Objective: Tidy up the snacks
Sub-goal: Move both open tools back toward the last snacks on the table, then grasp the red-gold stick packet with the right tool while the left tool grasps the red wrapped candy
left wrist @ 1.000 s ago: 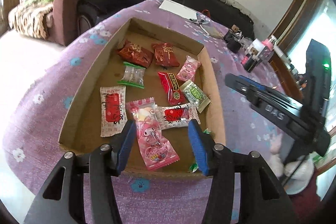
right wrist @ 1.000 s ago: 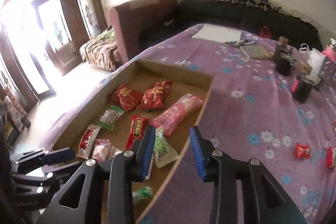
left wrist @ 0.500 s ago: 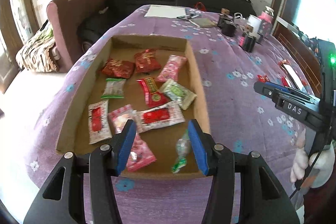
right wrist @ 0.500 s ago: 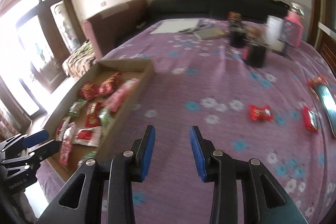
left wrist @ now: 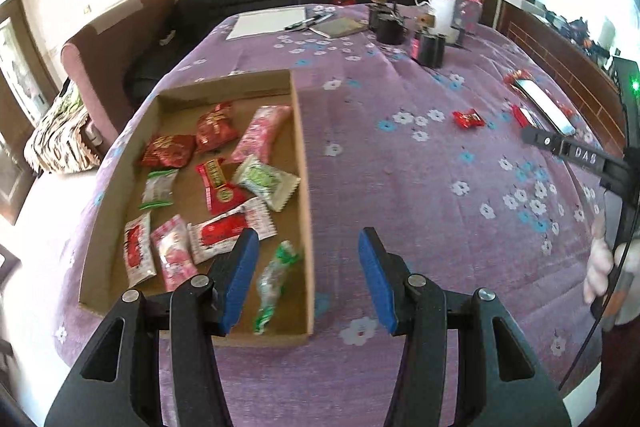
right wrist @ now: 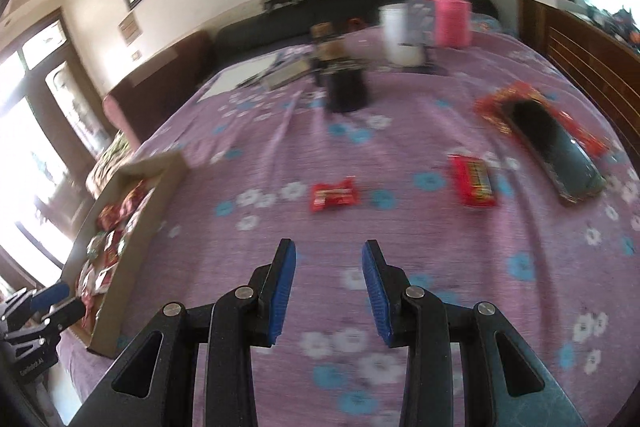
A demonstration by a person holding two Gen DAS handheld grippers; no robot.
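A shallow cardboard box [left wrist: 301, 163] on the purple flowered cloth holds several snack packets, among them a green and clear one [left wrist: 276, 279] near its front right corner. My left gripper [left wrist: 306, 279] is open and empty above that corner. My right gripper [right wrist: 328, 287] is open and empty over bare cloth. Ahead of it lie a small red packet [right wrist: 333, 194] and a second red packet [right wrist: 474, 180]. The small red packet also shows in the left wrist view [left wrist: 468, 118]. The box shows at the left of the right wrist view [right wrist: 132, 251].
A dark phone [right wrist: 556, 147] lies on red packets at the right. Black cups [left wrist: 428, 47], a white cup [right wrist: 401, 35], a pink container [right wrist: 450, 15], a notebook and paper [left wrist: 268, 21] stand at the far end. A sofa [left wrist: 120, 39] lies beyond the table.
Both grippers have swung right, away from the box. The right one now faces the loose red packets and the phone. The left one has shifted from the box interior to its right corner.
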